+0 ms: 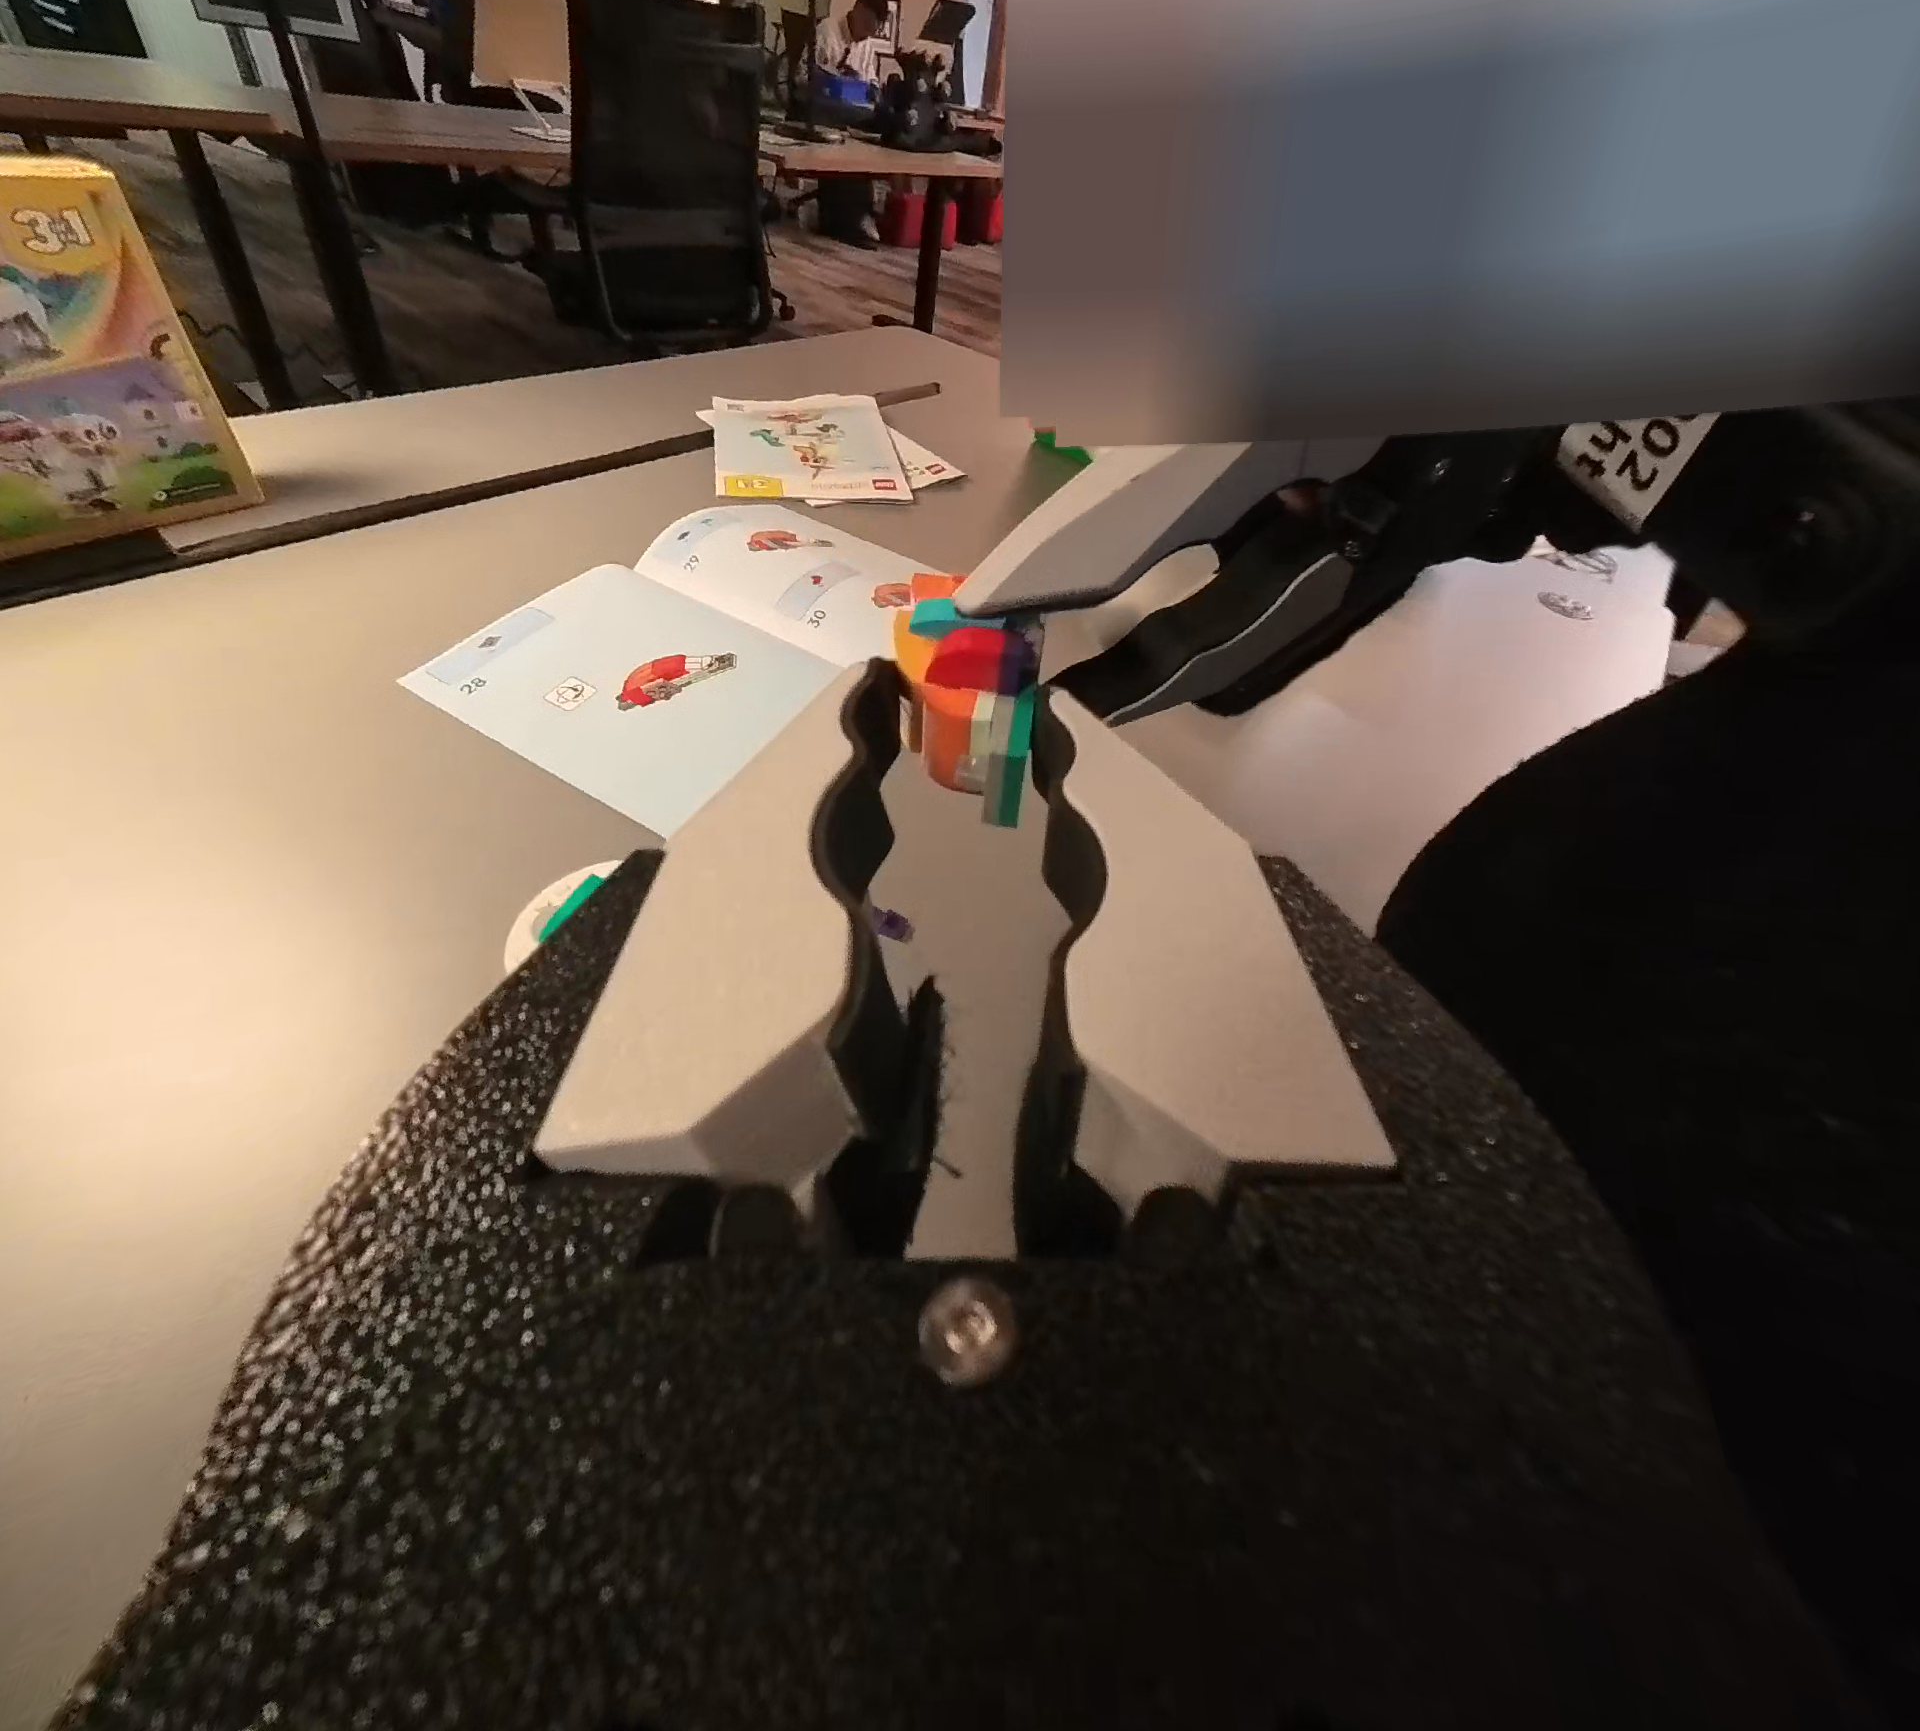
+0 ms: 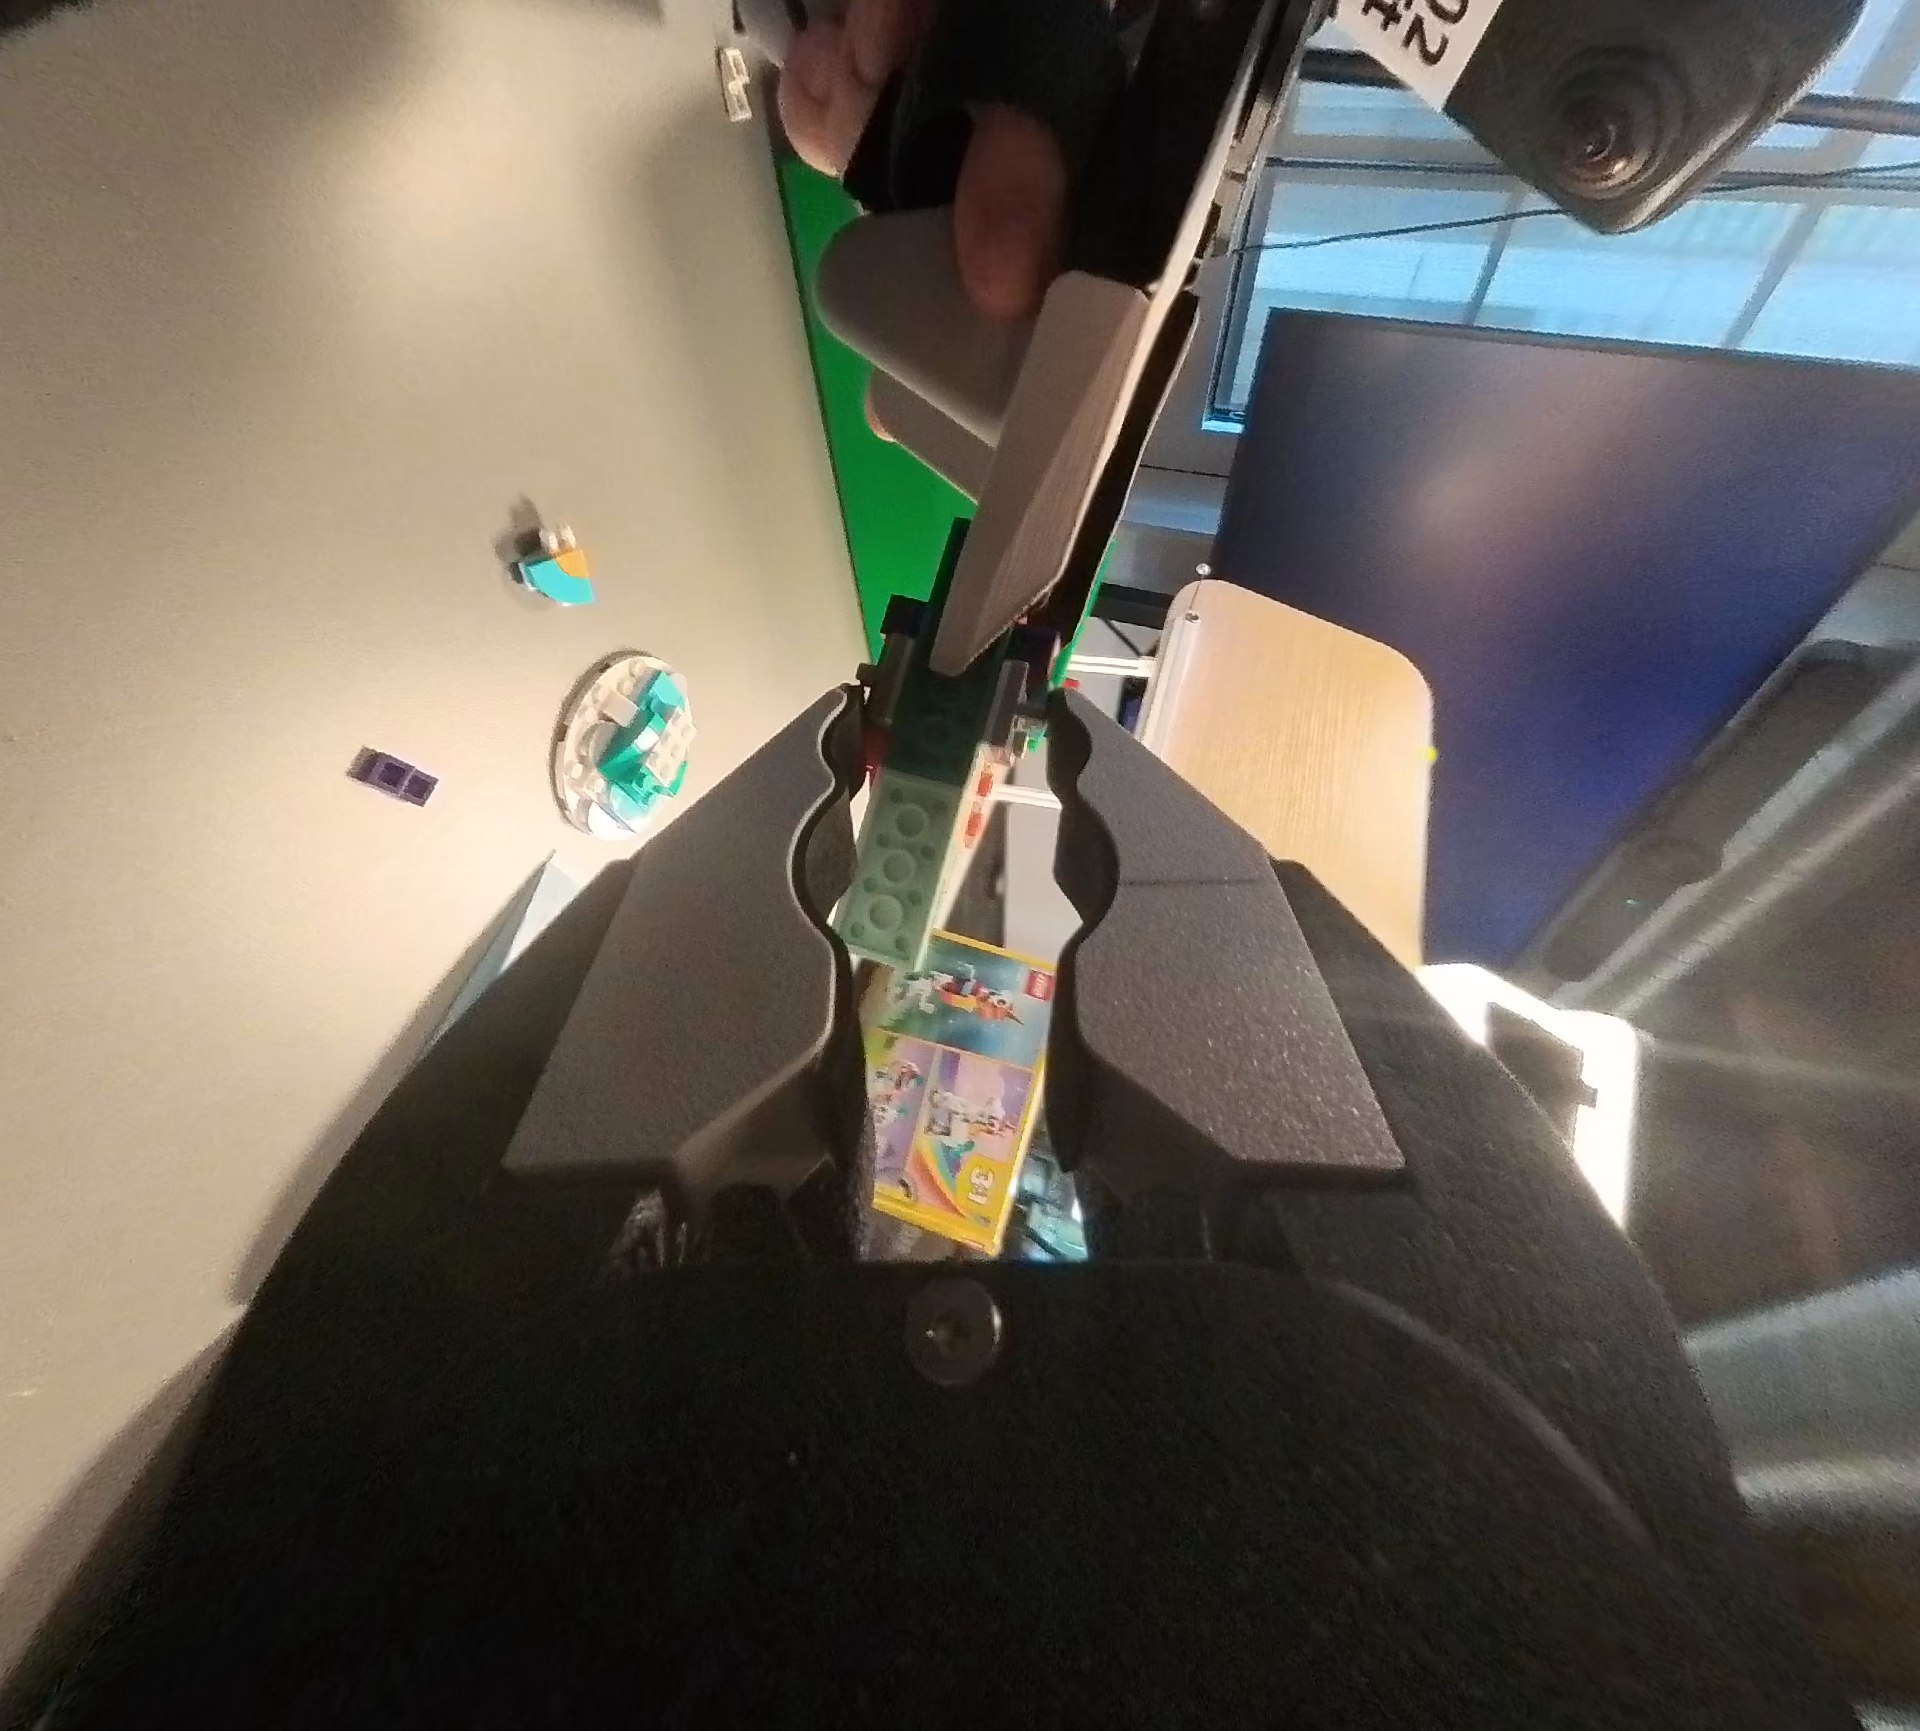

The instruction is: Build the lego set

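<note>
Clearly both grippers closed on the model (image 1: 971, 694), held in the air above the booklet (image 1: 582, 653): left gripper (image 1: 966, 705) at its lower end, right gripper (image 1: 1023, 627) on top (one finger pressing). Best squeeze squarely, without twisting.

Background, left wrist view: black mesh office chair (image 1: 665, 154) behind the grey bench (image 1: 208, 850), beside long wooden desks (image 1: 416, 123). A seated person (image 1: 857, 45) works at the far desk. Red stools (image 1: 940, 211) underneath. Right wrist view: dark monitor screen (image 2: 1558, 590), light wooden chair back (image 2: 1288, 725), green panel (image 2: 862, 393).
</note>
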`<state>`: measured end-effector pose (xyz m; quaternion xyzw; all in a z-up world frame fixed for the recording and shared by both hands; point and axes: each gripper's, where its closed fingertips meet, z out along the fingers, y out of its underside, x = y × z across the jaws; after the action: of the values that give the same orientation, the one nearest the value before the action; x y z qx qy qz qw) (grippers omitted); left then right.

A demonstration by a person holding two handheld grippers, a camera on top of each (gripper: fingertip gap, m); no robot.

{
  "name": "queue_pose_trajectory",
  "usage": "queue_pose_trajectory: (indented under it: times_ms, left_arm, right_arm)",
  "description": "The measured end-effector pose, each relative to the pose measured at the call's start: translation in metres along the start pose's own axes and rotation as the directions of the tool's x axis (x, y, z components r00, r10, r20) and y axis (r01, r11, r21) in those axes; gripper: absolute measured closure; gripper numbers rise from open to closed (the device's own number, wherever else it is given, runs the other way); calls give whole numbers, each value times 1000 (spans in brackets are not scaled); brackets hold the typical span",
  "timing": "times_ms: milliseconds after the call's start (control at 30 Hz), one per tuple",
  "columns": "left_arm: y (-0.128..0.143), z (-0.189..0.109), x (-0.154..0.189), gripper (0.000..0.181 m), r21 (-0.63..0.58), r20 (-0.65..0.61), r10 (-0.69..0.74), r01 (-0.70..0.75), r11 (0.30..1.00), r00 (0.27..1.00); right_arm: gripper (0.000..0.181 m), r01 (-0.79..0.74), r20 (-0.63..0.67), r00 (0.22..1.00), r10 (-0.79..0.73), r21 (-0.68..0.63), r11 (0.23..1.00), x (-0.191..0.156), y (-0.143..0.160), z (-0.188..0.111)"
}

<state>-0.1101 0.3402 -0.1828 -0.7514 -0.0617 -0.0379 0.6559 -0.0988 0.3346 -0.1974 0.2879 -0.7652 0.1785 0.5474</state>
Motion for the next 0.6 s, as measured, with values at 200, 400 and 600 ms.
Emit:
queue_pose_trajectory:
  times_ms: [200,400,600]
  left_arm:
    - [5,2,1,159,-35,19,63,-62,997,998]
    - [13,5,2,159,-52,-8,11,-12,999,1000]
    - [16,6,4,159,-6,-91,-68,67,998,994]
  right_arm:
    - [126,10,67,998,-10,-2,1000,-5,-1,1]
    - [149,6,118,993,-5,-6,1000,-13,-2,3]
    - [142,-143,131,981,142,-8,990,-12,-4,4]
